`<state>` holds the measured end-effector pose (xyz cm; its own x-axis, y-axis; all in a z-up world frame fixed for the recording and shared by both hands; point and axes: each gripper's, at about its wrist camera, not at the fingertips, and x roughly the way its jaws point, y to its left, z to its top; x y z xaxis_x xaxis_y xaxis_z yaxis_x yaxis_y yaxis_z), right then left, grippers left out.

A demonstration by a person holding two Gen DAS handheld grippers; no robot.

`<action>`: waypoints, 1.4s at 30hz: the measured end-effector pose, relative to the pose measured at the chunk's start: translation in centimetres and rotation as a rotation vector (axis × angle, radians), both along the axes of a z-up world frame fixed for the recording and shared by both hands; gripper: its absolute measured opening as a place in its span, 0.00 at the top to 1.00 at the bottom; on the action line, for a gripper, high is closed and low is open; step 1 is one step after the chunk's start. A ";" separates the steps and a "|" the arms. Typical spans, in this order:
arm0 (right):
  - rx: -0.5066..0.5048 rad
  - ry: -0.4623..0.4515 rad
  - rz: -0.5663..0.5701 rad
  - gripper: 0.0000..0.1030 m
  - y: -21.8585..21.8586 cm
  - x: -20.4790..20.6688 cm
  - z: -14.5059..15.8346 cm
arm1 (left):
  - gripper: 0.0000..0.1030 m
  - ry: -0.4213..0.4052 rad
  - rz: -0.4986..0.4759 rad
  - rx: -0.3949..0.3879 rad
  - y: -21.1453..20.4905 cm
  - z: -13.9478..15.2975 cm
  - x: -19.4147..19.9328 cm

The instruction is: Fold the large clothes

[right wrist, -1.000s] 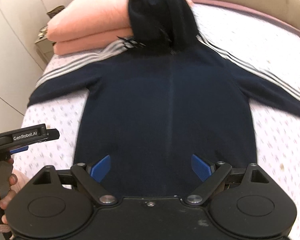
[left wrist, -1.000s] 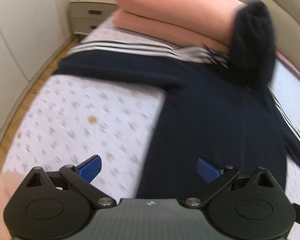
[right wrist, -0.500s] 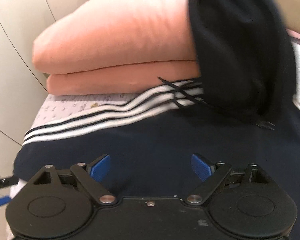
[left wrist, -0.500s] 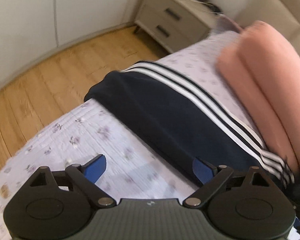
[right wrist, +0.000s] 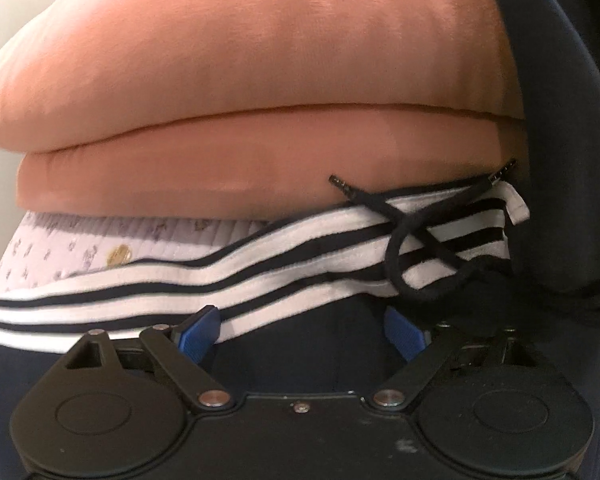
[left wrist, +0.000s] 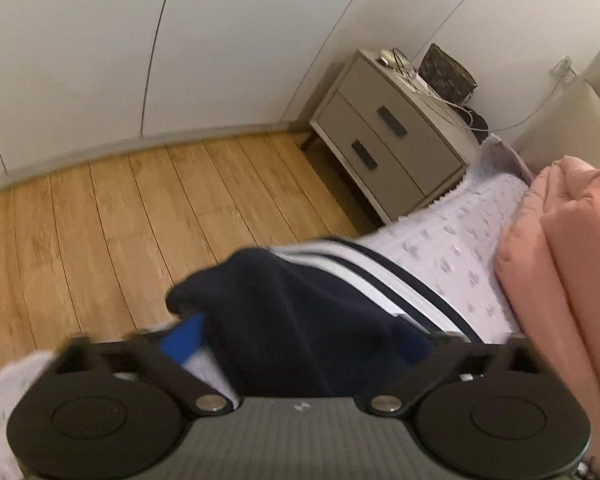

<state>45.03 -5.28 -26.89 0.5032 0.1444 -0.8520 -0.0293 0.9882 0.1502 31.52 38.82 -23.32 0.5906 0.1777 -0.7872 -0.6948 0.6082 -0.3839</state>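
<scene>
Seen from the left wrist camera, the left gripper point(left wrist: 296, 340) points down at the near edge of a bed point(left wrist: 452, 240) and its jaws are closing, with the cuff end of a navy hoodie sleeve point(left wrist: 284, 304) bunched between the two blue pads point(left wrist: 182, 338). The cloth fills the gap, but motion blur hides whether the pads already press on it. The sleeve, edged with white stripes, runs from the jaws toward the right, and its cuff overhangs the bed edge above a wooden floor point(left wrist: 112, 216). A grey nightstand point(left wrist: 384, 140) stands beyond, and peach folded bedding point(left wrist: 560, 264) lies at the right.

Seen from the right wrist camera, the right gripper point(right wrist: 300, 334) has its jaws spread wide, resting low over the navy hoodie point(right wrist: 308, 356) near the shoulder. Dark cloth lies between the blue fingertips point(right wrist: 198, 334), and no grip is made. The white-striped band sits just beyond the fingertips, crossed by a black drawstring point(right wrist: 412, 240). The hood point(right wrist: 560, 128) leans against the peach bedding at the far right
</scene>
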 end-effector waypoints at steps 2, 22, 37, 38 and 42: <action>0.015 0.028 0.012 0.00 0.0 -1.3 0.5 | 0.84 -0.065 -0.003 0.003 0.7 0.3 -0.6; 0.084 -0.157 0.064 0.06 -3.3 -17.9 3.7 | 0.96 -0.696 -0.394 0.326 -14.0 22.2 -3.3; 0.188 -0.210 -0.294 0.02 -21.5 -24.6 6.2 | 0.19 -0.239 -0.393 -0.055 -16.4 10.2 -0.1; 0.200 -0.193 -0.297 0.02 -21.5 -24.4 5.9 | 0.20 -0.204 -0.350 -0.096 -14.2 9.0 0.3; 0.236 -0.121 -0.242 0.02 -18.8 -23.1 3.6 | 0.21 -0.197 -0.257 -0.231 -7.5 4.9 2.1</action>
